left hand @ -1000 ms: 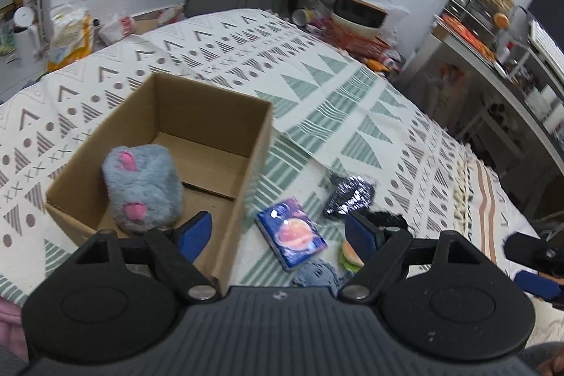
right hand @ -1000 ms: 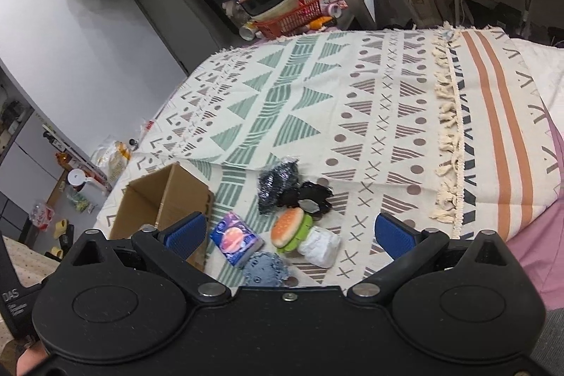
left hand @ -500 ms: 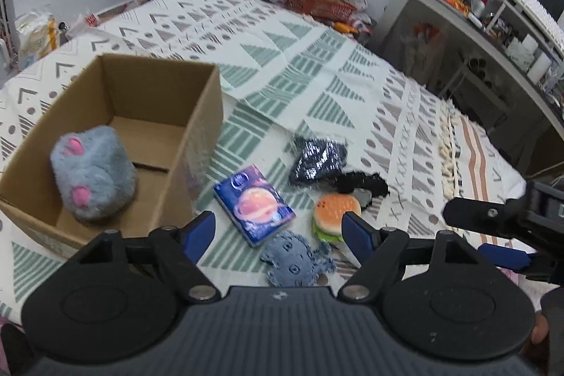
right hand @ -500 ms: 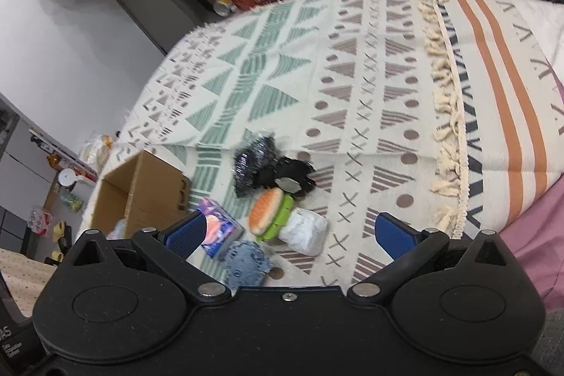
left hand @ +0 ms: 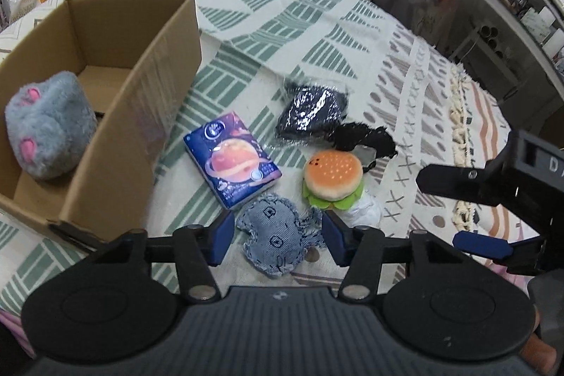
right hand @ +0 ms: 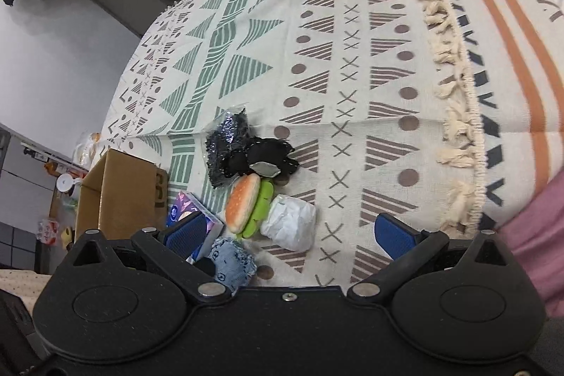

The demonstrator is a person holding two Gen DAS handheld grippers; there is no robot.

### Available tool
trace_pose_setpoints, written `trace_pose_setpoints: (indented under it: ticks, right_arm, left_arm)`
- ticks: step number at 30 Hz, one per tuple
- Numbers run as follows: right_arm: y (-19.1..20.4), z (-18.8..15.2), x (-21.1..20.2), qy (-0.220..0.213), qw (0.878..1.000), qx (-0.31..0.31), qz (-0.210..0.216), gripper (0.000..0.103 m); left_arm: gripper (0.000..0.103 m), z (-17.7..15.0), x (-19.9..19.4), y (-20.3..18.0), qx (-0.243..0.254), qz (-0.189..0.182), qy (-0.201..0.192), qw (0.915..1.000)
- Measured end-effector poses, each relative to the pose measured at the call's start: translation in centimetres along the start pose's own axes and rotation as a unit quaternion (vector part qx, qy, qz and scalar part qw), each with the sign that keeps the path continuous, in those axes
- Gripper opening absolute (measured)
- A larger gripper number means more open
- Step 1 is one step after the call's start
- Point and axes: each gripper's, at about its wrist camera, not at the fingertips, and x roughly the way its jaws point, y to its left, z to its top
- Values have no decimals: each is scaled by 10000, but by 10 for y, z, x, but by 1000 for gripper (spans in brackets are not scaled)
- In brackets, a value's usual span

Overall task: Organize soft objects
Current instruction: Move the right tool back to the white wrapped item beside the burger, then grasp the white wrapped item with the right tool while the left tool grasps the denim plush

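From my left wrist camera I see the left hand-held gripper [left hand: 276, 236] with its blue pads spread apart, one on each side of a small denim plush [left hand: 278, 236] that lies on the patterned bedspread [left hand: 317, 20]; the pads flank it, but I cannot tell whether they touch it. Just beyond the plush lies a blue tissue pack [left hand: 232, 161] printed with a planet, and to the right of that a burger plush [left hand: 333, 177] sits partly on a white wrapped bundle [left hand: 366, 210]. Farther off, a shiny black packet [left hand: 310, 110] lies touching a black lacy item [left hand: 365, 138]. To the left stands an open cardboard box [left hand: 141, 115], and inside it, near the left wall, rests a grey furry plush [left hand: 49, 125] with pink patches. On the right edge of this view the right hand-held gripper [left hand: 476, 217] is above the bedspread, fingers apart and empty. Its own camera confirms this: the right hand-held gripper [right hand: 289, 233] has its pads wide apart with nothing between them, and ahead of it lie the burger plush [right hand: 243, 201], the white bundle [right hand: 290, 226], the black items [right hand: 261, 157] and, at the left, the box [right hand: 123, 192]. A fringe of cream tassels [right hand: 454, 115] crosses the bedspread on the right.
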Motion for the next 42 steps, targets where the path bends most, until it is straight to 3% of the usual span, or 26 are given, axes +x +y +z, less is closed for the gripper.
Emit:
trace_pose_setpoints:
  ticks: [3, 11, 14, 21, 23, 25, 27, 28, 42]
  right_arm:
    - [-2, 2, 8, 74, 9999, 56, 107, 99]
    - [-19, 6, 39, 547, 9971, 513, 153, 69]
    - [-24, 7, 47, 610, 9960, 643, 94, 62]
    - [-24, 8, 61, 769, 9952, 593, 107, 61]
    - [-24, 8, 63, 790, 9952, 570, 104, 61]
    - [-23, 8, 64, 790, 9953, 548, 101, 61]
    - [-21, 7, 65, 782, 9956, 495, 124, 53]
    - [-21, 7, 66, 810, 9954, 482, 187, 43]
    - [-12, 0, 34, 333, 9988, 346, 124, 41]
  left_arm:
    - [54, -1, 9, -1, -16, 69, 102, 9999]
    - [54, 0, 39, 4, -239, 317, 481, 9981]
    - [54, 1, 42, 3, -234, 349, 449, 9981]
    - [54, 2, 47, -5, -125, 384, 444, 9982]
    - [45, 1, 47, -7, -76, 304, 482, 9983]
    - [27, -1, 47, -10, -26, 271, 496, 9984]
    - [21, -2, 46, -9, -77, 134, 518, 9985]
    - [20, -2, 45, -9, -119, 114, 496, 9986]
    - [20, 5, 2, -11, -71, -223, -44, 9997]
